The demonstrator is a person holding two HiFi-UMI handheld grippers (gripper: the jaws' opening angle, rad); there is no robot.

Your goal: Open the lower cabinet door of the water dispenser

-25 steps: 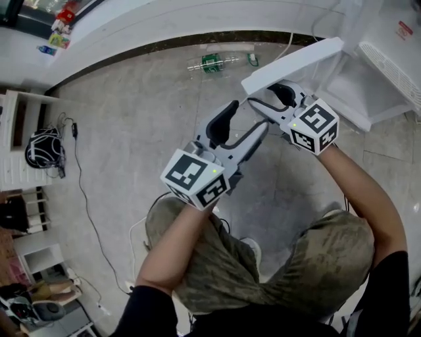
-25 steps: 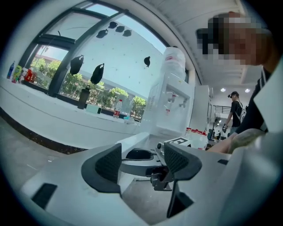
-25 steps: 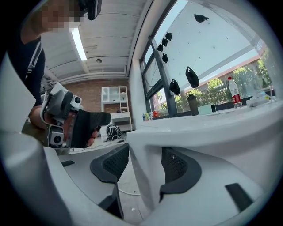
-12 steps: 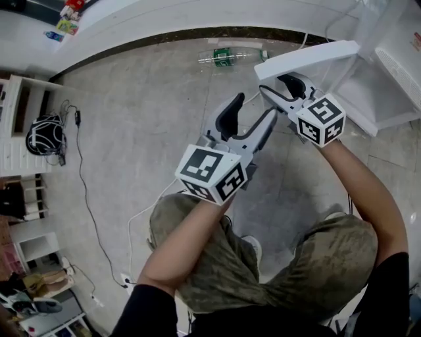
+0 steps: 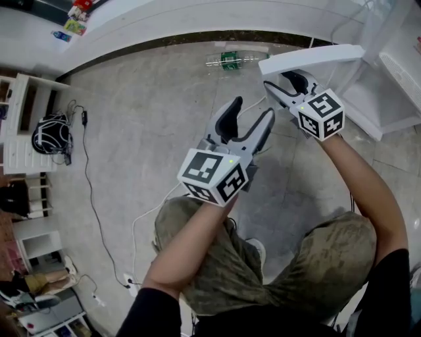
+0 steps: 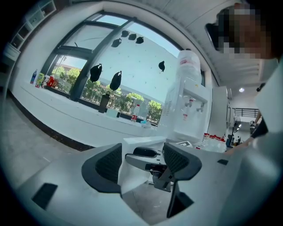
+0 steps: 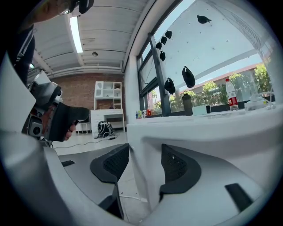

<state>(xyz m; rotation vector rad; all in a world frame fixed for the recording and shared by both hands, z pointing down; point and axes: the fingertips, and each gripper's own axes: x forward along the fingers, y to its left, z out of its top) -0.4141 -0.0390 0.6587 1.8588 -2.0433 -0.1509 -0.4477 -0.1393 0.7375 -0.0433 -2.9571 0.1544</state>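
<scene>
The white lower cabinet door (image 5: 316, 57) of the water dispenser (image 6: 188, 110) stands swung out over the floor. My right gripper (image 5: 284, 79) reaches to its free edge. In the right gripper view the door's thick edge (image 7: 140, 145) sits between the two black pads (image 7: 179, 170), which rest against it on both sides, so my right gripper (image 7: 145, 161) is shut on the door. My left gripper (image 5: 252, 112) hovers just left of it, open and holding nothing. Between the spread fingers of my left gripper (image 6: 141, 161) the left gripper view shows the right gripper's jaws and the door.
A plastic bottle (image 5: 230, 60) lies on the tiled floor by the curved white ledge (image 5: 197, 20). A cable (image 5: 89, 191) trails across the floor at left, near a black bag (image 5: 47, 141) and white shelves (image 5: 20, 118). The person's knees fill the lower middle.
In the head view both grippers have shifted right and a little up. The door's free edge has gone along with the right gripper. The left gripper has stayed open.
</scene>
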